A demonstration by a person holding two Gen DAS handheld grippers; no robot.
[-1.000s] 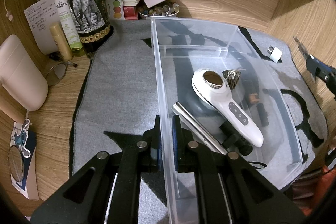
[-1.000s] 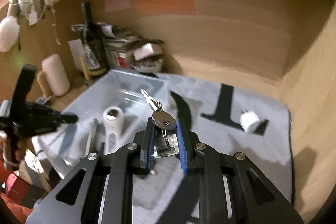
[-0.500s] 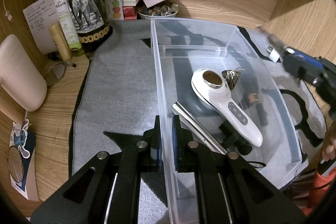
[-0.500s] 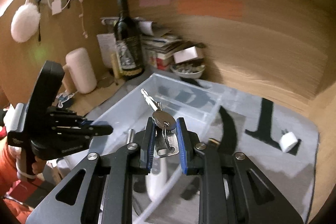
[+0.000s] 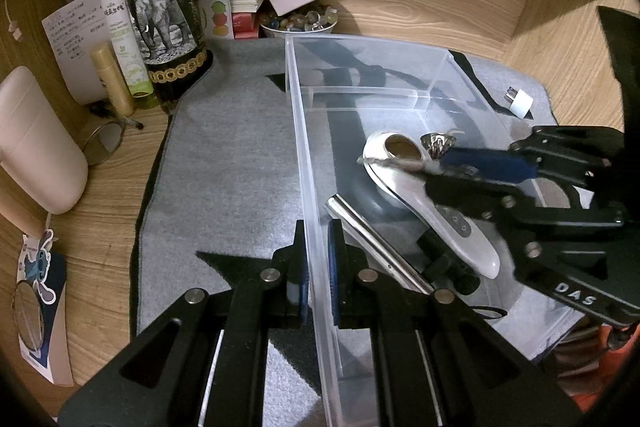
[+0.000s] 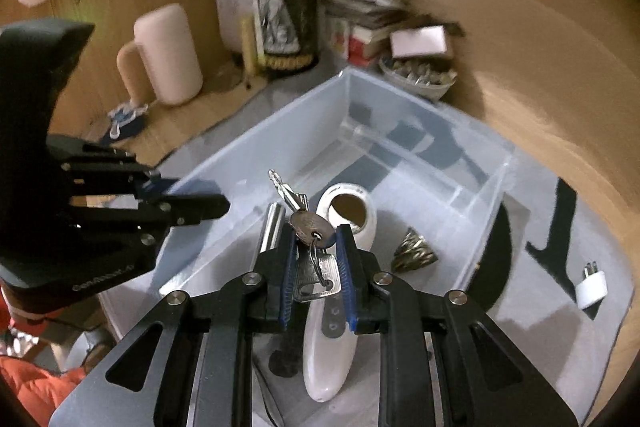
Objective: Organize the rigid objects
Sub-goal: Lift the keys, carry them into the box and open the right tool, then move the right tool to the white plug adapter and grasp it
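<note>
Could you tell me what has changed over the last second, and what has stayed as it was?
The right gripper, shut on the keys throughout, has swung in from beside the clear bin to above it, over the white handheld device. Nothing was released. The left gripper stays clamped on the bin's wall, and the bin's contents and white plug have not moved.

Black grippers (image 6: 316,267), blue-padded jaws, orange sleeve (image 6: 36,383).
</note>
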